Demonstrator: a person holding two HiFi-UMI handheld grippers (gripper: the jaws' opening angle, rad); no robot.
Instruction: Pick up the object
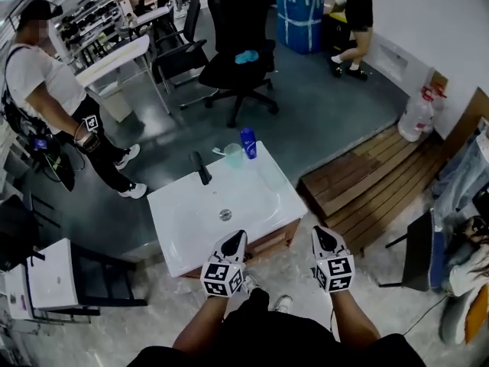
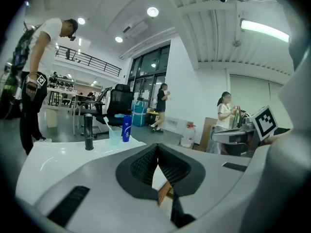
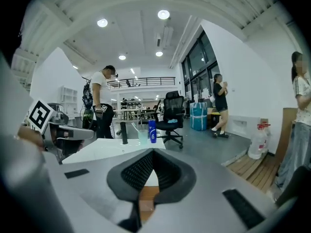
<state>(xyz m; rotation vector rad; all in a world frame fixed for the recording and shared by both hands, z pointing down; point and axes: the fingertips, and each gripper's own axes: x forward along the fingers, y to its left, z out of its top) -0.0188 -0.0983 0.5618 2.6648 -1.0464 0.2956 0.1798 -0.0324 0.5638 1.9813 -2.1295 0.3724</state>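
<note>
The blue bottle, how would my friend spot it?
Find the white sink in the middle of the floor. On its far rim stand a black tap, a pale cup and the bottle. Only the bottle is bright blue.

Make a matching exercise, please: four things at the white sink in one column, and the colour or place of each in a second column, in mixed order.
Things
1. bottle
2. cup
3. faucet
4. drain

Colour or place
A. black, upright at the far edge of the sink
B. blue, standing near the far right corner
C. pale green and see-through
D. round, grey, in the middle of the basin

Right pairs: 1-B, 2-C, 3-A, 4-D
</note>
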